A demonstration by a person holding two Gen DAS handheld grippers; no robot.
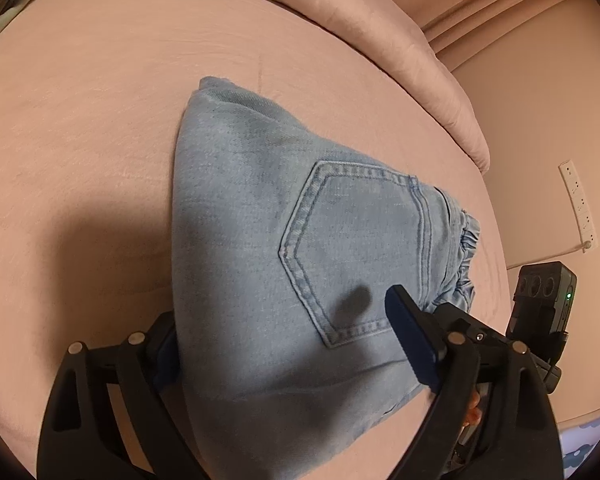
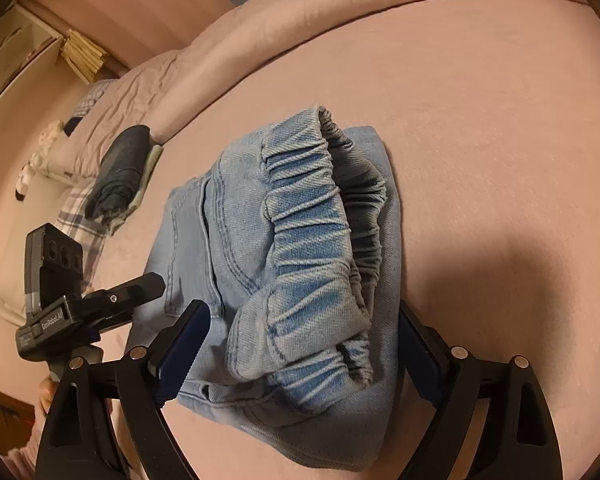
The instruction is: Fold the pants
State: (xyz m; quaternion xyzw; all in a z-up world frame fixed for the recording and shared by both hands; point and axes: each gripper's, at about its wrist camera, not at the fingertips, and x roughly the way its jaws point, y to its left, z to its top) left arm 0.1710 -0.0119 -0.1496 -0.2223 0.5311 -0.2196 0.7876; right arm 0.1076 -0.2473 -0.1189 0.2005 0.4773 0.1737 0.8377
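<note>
While I hold a gripper in each hand above a bed covered by a pink sheet (image 1: 100, 140), a pair of light blue denim pants (image 1: 260, 220) lies folded into a compact bundle near the middle of the bed. Through the left wrist camera, my left gripper (image 1: 284, 344) has its jaws spread wide, straddling the near end of the bundle, one dark pad at the fabric's left side and the other over the back pocket (image 1: 352, 248); neither squeezes the cloth. Through the right wrist camera, my right gripper (image 2: 300, 352) is likewise wide open, its pads either side of the gathered elastic waistband (image 2: 320, 232), gripping nothing. A pink duvet (image 2: 340, 4) is bunched along the bed's far edge. Toward the far left corner sits a folded dark garment (image 2: 120, 168) on checked cloth.
</note>
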